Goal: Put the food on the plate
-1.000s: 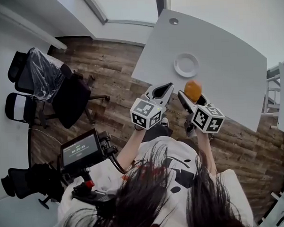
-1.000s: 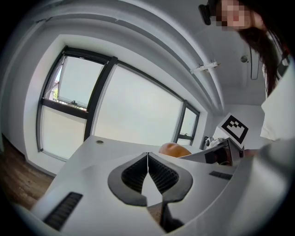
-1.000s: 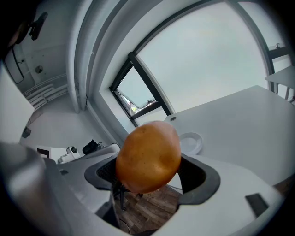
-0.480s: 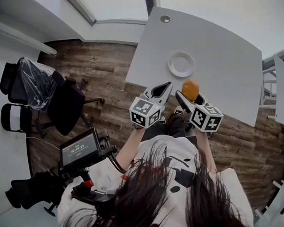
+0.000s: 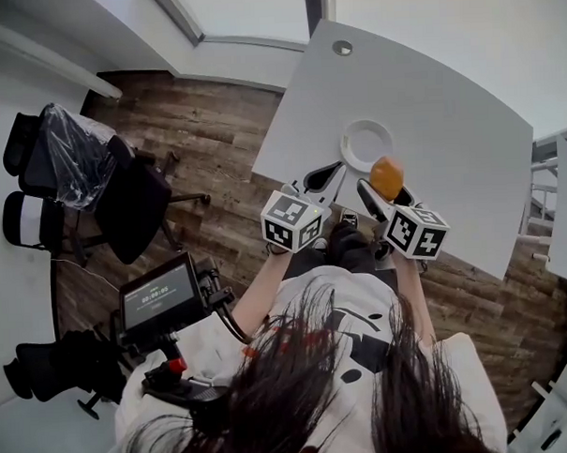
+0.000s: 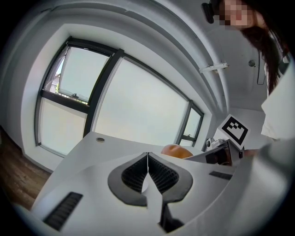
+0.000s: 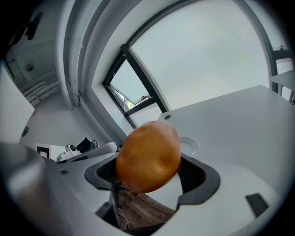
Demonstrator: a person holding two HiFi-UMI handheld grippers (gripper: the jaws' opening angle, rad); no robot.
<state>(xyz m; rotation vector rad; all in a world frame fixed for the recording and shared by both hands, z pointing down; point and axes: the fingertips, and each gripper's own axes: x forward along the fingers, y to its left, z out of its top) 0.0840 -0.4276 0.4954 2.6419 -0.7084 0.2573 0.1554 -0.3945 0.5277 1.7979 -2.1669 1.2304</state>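
Observation:
An orange-brown potato (image 5: 386,179) is held above the table's near edge, and my right gripper (image 5: 385,186) is shut on it. In the right gripper view the potato (image 7: 148,156) fills the space between the jaws, with the white plate (image 7: 189,144) just beyond it on the table. That small, empty round plate (image 5: 367,143) lies near the table's front edge. My left gripper (image 5: 329,171) hovers just left of the potato with its jaws shut on nothing. In the left gripper view its tips (image 6: 147,155) meet, and the potato (image 6: 175,150) shows to their right.
The white table (image 5: 438,101) has a cable hole (image 5: 342,47) at its far left corner. Left of the table is wooden floor with black office chairs (image 5: 123,195). A monitor rig (image 5: 160,297) sits at the person's left side. Large windows stand behind the table.
Both grippers have moved forward towards the plate. The potato is still held, and now sits just short of the plate's near rim.

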